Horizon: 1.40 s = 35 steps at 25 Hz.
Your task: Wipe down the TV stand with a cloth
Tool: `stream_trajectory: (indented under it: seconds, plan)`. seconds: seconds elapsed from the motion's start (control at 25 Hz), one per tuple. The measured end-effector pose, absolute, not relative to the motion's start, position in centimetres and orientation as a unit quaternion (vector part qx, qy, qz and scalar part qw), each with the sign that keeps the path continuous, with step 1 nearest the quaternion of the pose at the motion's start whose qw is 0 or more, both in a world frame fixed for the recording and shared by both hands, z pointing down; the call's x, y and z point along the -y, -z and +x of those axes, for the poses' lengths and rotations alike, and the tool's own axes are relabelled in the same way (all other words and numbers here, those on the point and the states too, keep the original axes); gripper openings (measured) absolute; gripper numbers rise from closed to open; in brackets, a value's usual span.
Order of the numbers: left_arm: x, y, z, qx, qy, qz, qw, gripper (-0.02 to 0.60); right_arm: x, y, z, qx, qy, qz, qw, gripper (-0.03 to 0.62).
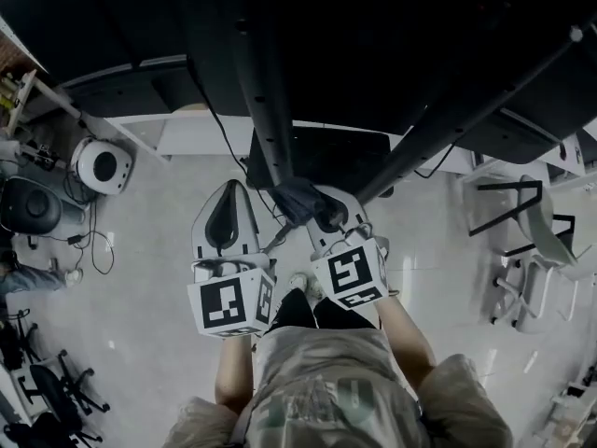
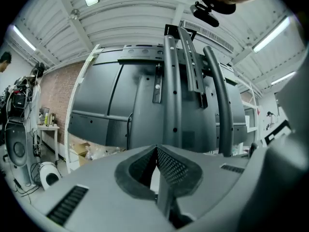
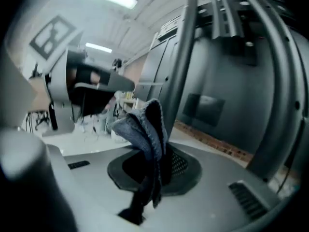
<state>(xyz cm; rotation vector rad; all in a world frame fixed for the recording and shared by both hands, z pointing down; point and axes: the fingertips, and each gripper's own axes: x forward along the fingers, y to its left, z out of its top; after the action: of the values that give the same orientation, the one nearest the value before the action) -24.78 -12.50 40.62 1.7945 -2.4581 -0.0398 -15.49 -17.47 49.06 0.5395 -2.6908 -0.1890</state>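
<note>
Pale glossy floor point(image 1: 149, 250) fills the head view beneath the person's arms. The right gripper point(image 3: 155, 154) pinches a cloth point(image 3: 144, 125) between its jaws. The cloth is blue-grey with a coarse weave and a stitched edge, and it is folded over itself so that a crumpled peak stands up past the fingertips. From above, the cloth point(image 1: 298, 200) shows as a dark bunch at the right gripper's point(image 1: 322, 211) tip, close against the TV stand point(image 1: 266, 91); contact cannot be made out. The left gripper point(image 2: 157, 152) has its jaws pressed together on nothing and points at the stand's black curved uprights point(image 2: 173, 86). Behind the uprights sits the screen's dark back panel point(image 2: 104, 98).
</note>
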Motion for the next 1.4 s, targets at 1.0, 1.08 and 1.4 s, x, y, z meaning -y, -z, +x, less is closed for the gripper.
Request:
stream_trajectory:
  seconds: [1.0,1.08,1.4]
  plan:
    - [17.0,-30.3,-11.4,0.677,0.063,0.733,-0.025,0.014,20.1,-30.2,1.6,0.925,-0.077,0.361,-0.095,0.057]
    - [17.8,-28.9,-11.0,0.675,0.061,0.734,-0.041,0.015,21.6,-25.6,2.8,0.921,-0.01,0.378,-0.096,0.057]
    - [20.0,-22.1,-7.4,0.646,0.062,0.752,-0.111,0.015,23.3,-6.2,3.0,0.812,0.354,0.465,0.009,0.057]
